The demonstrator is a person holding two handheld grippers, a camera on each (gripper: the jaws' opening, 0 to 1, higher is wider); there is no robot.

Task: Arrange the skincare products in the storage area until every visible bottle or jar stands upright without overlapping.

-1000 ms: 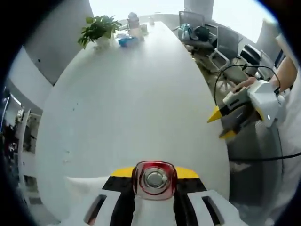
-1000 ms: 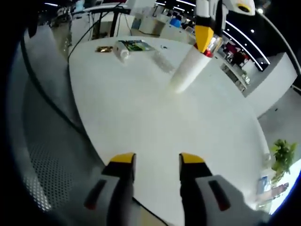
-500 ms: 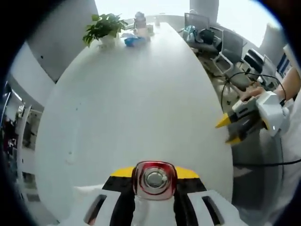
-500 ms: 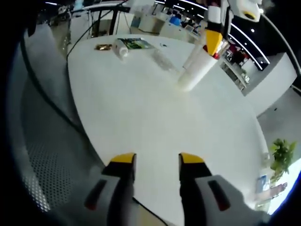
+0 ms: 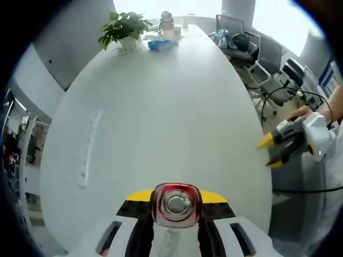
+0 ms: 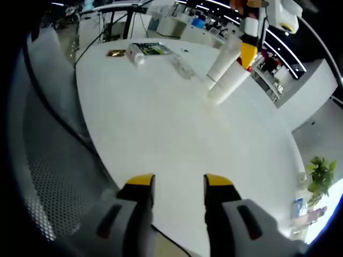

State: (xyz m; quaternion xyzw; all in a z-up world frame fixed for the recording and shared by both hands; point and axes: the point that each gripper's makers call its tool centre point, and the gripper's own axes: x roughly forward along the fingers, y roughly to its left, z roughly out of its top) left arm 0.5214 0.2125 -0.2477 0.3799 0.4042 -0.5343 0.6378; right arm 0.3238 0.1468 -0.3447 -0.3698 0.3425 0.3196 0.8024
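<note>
A white bottle point(image 5: 176, 202) with a red-ringed cap sits clamped between the jaws of the left gripper point(image 5: 176, 199), its cap facing the camera in the left gripper view. In the right gripper view the same bottle point(image 6: 229, 83) hangs tilted from that gripper's point(image 6: 250, 51) yellow tip, its base at or just above the white table point(image 6: 177, 134); whether it touches cannot be told. Just beside it stands a second white bottle point(image 6: 225, 56), upright.

The right gripper point(image 6: 174, 184) hovers over the near edge of the table with its jaws apart and nothing between them. In the left gripper view it point(image 5: 272, 152) shows at the table's right edge, a hand point(image 5: 303, 112) behind it and a black cable point(image 5: 278, 93) looping nearby.

Toward the far end of the table in the right gripper view lie a small white tube point(image 6: 135, 55), a green leaflet point(image 6: 153, 50), a small brown item point(image 6: 116, 53) and a clear wrapper point(image 6: 182, 65).

At the other end stand a potted plant point(image 5: 124, 31), a drinks bottle point(image 5: 167, 23) and a blue packet point(image 5: 159, 45). Office chairs point(image 5: 270, 64) line the floor beside the table.
</note>
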